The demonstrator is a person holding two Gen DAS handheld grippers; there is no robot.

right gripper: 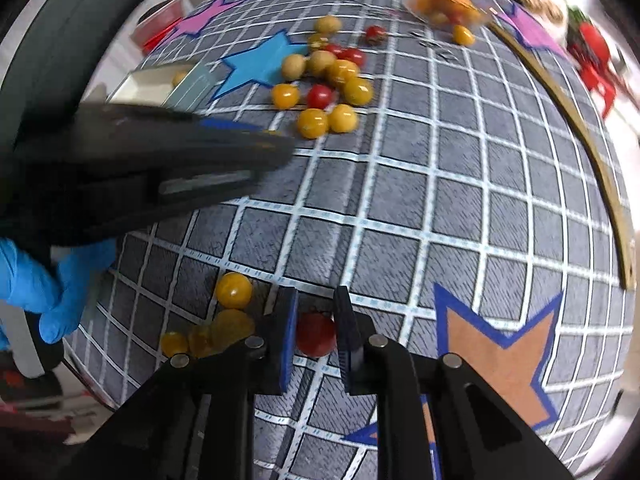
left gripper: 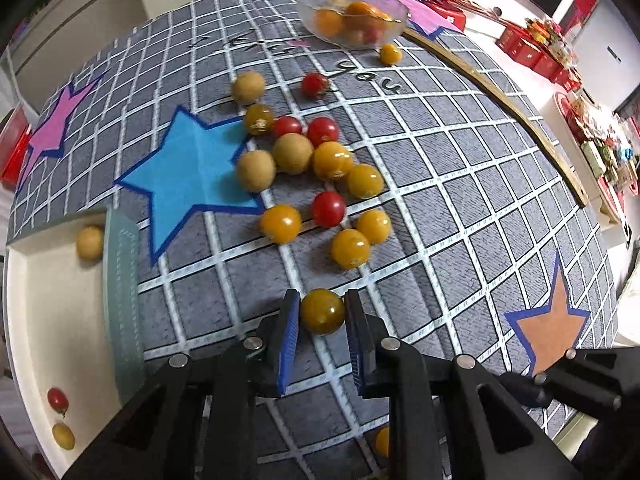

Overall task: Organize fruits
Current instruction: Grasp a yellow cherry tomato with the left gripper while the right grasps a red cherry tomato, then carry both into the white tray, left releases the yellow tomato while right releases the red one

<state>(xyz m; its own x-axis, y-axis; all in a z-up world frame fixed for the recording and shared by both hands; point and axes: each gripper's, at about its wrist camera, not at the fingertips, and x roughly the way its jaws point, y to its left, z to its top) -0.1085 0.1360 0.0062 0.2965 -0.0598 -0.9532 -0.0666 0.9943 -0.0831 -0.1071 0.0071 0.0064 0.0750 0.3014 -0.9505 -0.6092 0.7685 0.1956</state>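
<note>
My left gripper (left gripper: 322,306) is shut on a dark yellow cherry tomato (left gripper: 322,311), held just above the checked cloth. My right gripper (right gripper: 316,304) is shut on a red cherry tomato (right gripper: 315,334) near the cloth's front edge. Several yellow and red tomatoes and tan longans lie in a pile (left gripper: 316,168) mid-table, also in the right wrist view (right gripper: 328,80). A white sorting tray (left gripper: 56,320) at the left holds a longan (left gripper: 90,243), a red tomato (left gripper: 58,400) and a yellow one (left gripper: 63,436). A glass bowl (left gripper: 354,20) of fruit stands at the back.
A few yellow tomatoes (right gripper: 234,290) lie left of my right gripper. The left gripper body (right gripper: 152,172) and a blue-gloved hand (right gripper: 44,284) cross the right wrist view's left side. A curved wooden strip (left gripper: 520,120) runs along the right. Red boxes (left gripper: 532,48) stand beyond the table.
</note>
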